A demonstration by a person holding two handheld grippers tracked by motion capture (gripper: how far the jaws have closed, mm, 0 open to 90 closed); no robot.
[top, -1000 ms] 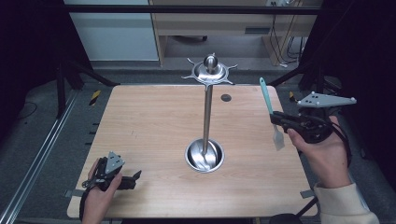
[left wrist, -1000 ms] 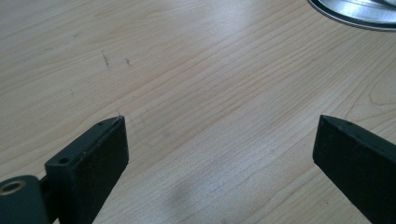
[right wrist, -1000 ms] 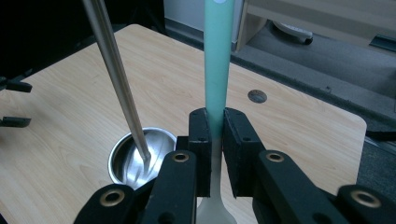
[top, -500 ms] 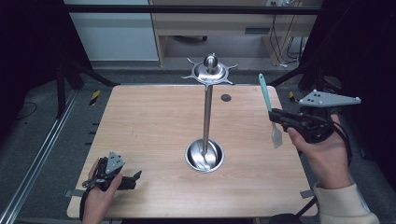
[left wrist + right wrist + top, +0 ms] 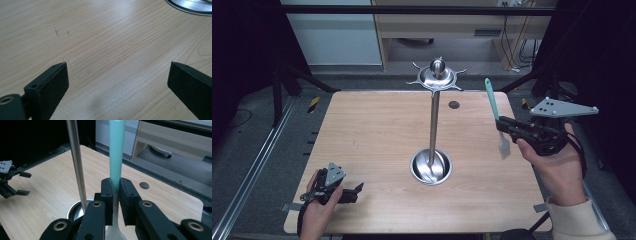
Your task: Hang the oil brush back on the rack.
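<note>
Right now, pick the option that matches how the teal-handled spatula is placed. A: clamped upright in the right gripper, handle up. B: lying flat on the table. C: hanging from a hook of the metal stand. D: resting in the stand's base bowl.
A: the right gripper is shut on the spatula, whose teal handle points up beside the metal stand.

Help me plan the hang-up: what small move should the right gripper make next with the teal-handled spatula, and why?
Probably lift and carry it toward the steel stand's hooked top disc. The right gripper is shut on the teal-handled spatula, upright, handle end up, to the right of the disc and lower than its hooks.
</note>
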